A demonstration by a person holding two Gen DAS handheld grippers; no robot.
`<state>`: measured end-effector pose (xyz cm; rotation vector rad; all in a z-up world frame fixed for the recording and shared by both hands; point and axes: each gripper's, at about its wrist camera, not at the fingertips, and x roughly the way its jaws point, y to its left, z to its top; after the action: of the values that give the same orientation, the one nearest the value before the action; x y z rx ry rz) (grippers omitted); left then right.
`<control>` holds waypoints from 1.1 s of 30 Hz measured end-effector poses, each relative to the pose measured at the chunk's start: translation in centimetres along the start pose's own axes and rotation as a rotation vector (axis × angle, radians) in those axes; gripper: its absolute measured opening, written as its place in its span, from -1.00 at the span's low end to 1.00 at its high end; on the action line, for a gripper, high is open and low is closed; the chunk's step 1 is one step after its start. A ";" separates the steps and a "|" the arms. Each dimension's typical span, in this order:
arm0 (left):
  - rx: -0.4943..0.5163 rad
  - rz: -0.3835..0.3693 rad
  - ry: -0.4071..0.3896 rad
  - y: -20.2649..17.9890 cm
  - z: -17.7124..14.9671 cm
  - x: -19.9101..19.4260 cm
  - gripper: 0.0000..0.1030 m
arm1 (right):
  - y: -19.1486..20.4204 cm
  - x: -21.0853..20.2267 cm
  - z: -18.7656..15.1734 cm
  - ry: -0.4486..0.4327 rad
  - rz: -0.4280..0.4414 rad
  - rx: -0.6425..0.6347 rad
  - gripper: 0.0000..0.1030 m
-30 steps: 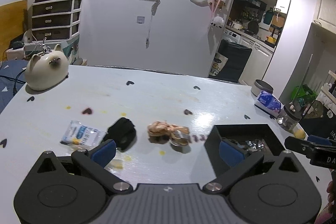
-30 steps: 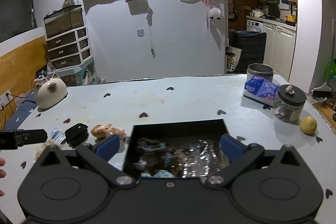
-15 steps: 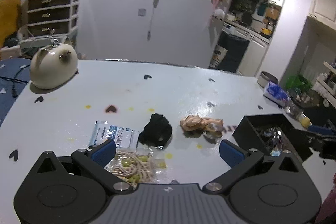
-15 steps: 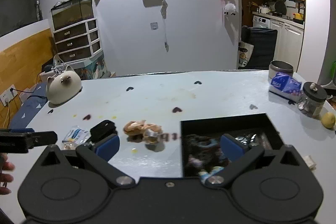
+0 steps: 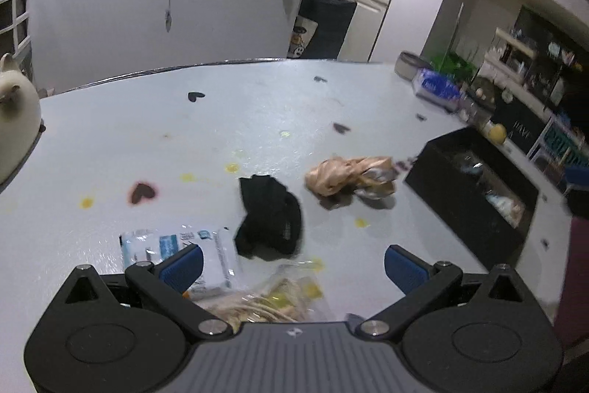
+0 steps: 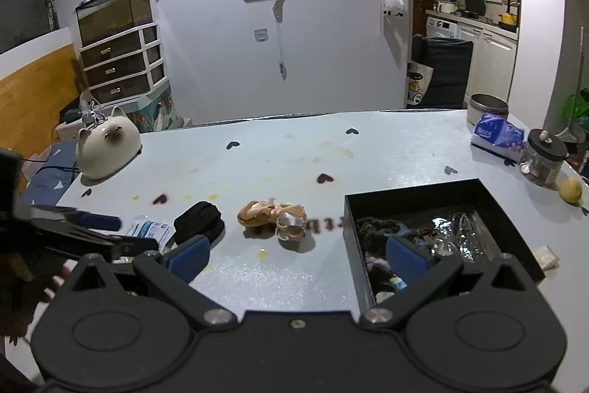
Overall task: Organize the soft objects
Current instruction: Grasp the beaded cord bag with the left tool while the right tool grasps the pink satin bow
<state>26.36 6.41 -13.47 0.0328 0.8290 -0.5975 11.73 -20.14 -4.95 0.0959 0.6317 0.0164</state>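
A crumpled black cloth [image 5: 270, 218] [image 6: 198, 221] lies on the white table [image 5: 221, 131], just ahead of my open left gripper [image 5: 292, 266]. Right of the cloth sits a peach ribbon bundle [image 5: 349, 174] [image 6: 272, 214]. A clear packet with blue print [image 5: 176, 245] [image 6: 149, 227] and a clear bag of yellow-beige strands [image 5: 268, 301] lie under the left gripper's fingers. The black box [image 5: 475, 186] [image 6: 434, 231] at the right holds several soft items and clear wrappers. My right gripper [image 6: 294, 255] is open and empty, hovering between the ribbon bundle and the box.
A cream cat-shaped ceramic [image 6: 108, 148] stands at the far left. A metal tin [image 6: 487, 107], a blue tissue pack [image 6: 498, 135], a dark-lidded glass jar [image 6: 543, 162] and a lemon [image 6: 570, 190] line the right edge. A small white scrap [image 6: 546, 256] lies beside the box.
My left gripper has swung left and back, bringing the packets and black cloth under it. My right gripper has shifted left, so the box sits to its right.
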 end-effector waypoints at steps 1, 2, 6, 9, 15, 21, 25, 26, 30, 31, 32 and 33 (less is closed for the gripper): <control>-0.003 -0.012 0.010 0.3 -0.1 0.5 1.00 | 0.1 -0.1 0.0 0.003 -0.006 0.002 1.00; -0.015 -0.033 0.021 0.7 -0.2 0.8 1.00 | 0.1 -0.2 0.0 0.007 -0.013 0.004 1.00; -0.054 -0.113 0.086 1.5 -1.3 1.9 1.00 | 0.3 -0.4 0.5 0.011 -0.040 -0.001 1.00; -0.047 -0.129 0.119 1.3 -2.5 2.0 1.00 | 0.5 -0.1 1.1 0.015 -0.045 -0.007 1.00; -0.065 -0.166 0.148 0.2 -4.7 0.3 1.00 | 1.5 1.7 2.6 0.018 -0.011 -0.037 1.00; -0.123 -0.150 0.144 -0.8 -6.0 -1.4 1.00 | 3.4 5.1 4.3 0.048 0.045 -0.066 1.00; -0.147 -0.038 0.154 -1.5 -5.3 -1.2 1.00 | 4.2 8.2 5.1 0.118 0.070 -0.012 1.00; -0.143 -0.011 0.156 -1.8 -5.0 -0.9 1.00 | 4.4 9.2 5.2 0.133 0.068 -0.001 1.00; -0.114 0.071 0.154 -2.7 -4.3 0.1 0.99 | 5.0 12.8 5.4 0.187 0.032 0.040 1.00; -0.101 0.087 0.157 -3.0 -4.3 0.4 0.98 | 5.0 13.6 5.4 0.200 0.021 0.054 1.00; -0.091 0.097 0.162 -3.2 -4.3 0.6 0.98 | 5.1 14.5 5.4 0.213 0.008 0.070 1.00; -0.084 0.104 0.170 -3.4 -4.4 0.8 0.98 | 5.1 15.3 5.5 0.222 -0.004 0.078 1.00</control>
<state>22.06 4.28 -16.34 0.0503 1.0107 -0.4659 27.40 -14.86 -9.11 0.1701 0.8547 -0.0014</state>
